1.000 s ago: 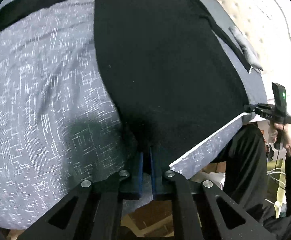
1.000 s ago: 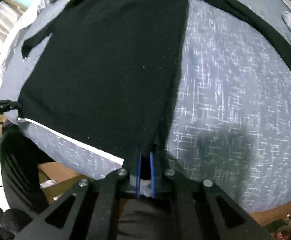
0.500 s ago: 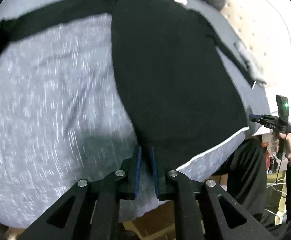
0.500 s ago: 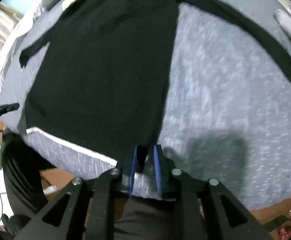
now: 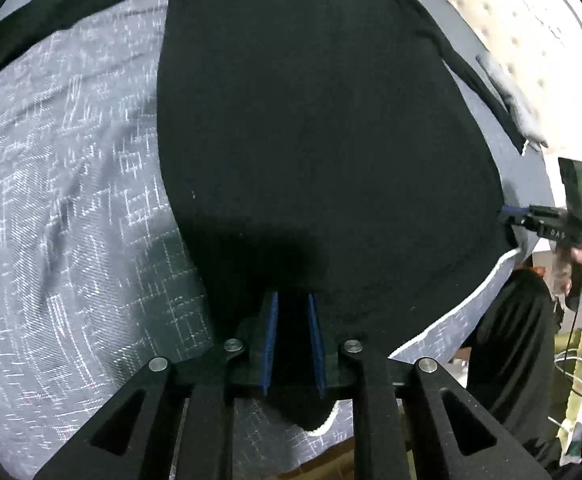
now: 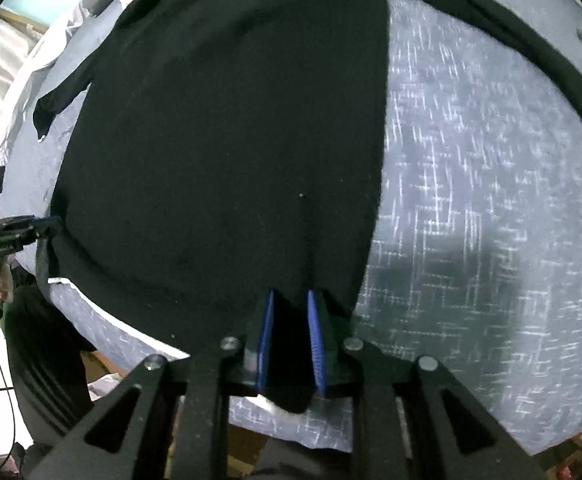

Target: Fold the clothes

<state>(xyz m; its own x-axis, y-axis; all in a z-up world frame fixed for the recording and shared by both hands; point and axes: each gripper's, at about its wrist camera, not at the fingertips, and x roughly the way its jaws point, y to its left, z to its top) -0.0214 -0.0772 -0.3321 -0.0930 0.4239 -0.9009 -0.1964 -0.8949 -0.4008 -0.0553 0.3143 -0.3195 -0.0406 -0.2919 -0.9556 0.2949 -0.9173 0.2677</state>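
A black long-sleeved garment (image 5: 323,120) lies flat on a grey patterned bed cover (image 5: 71,200), sleeves spread out to both sides. My left gripper (image 5: 292,298) stands at the hem's near left corner. Its jaws are opening, and the black hem lies loose between the blue pads. My right gripper (image 6: 289,295) stands at the other hem corner of the garment (image 6: 231,140), its jaws parted a little with the hem slack between them. Each gripper also shows small in the other's view: the right gripper (image 5: 507,212) and the left gripper (image 6: 51,222).
The bed cover's (image 6: 471,200) near edge, with white piping (image 5: 451,312), runs just under both grippers. A quilted white surface (image 5: 531,40) and a small grey cloth (image 5: 511,104) lie at the far right. The person's dark trousers (image 5: 511,340) stand beside the bed.
Both grippers were shut tight on the hem corners a second ago; their pads now stand apart with the hem loose between. The garment has settled flat on the bed.
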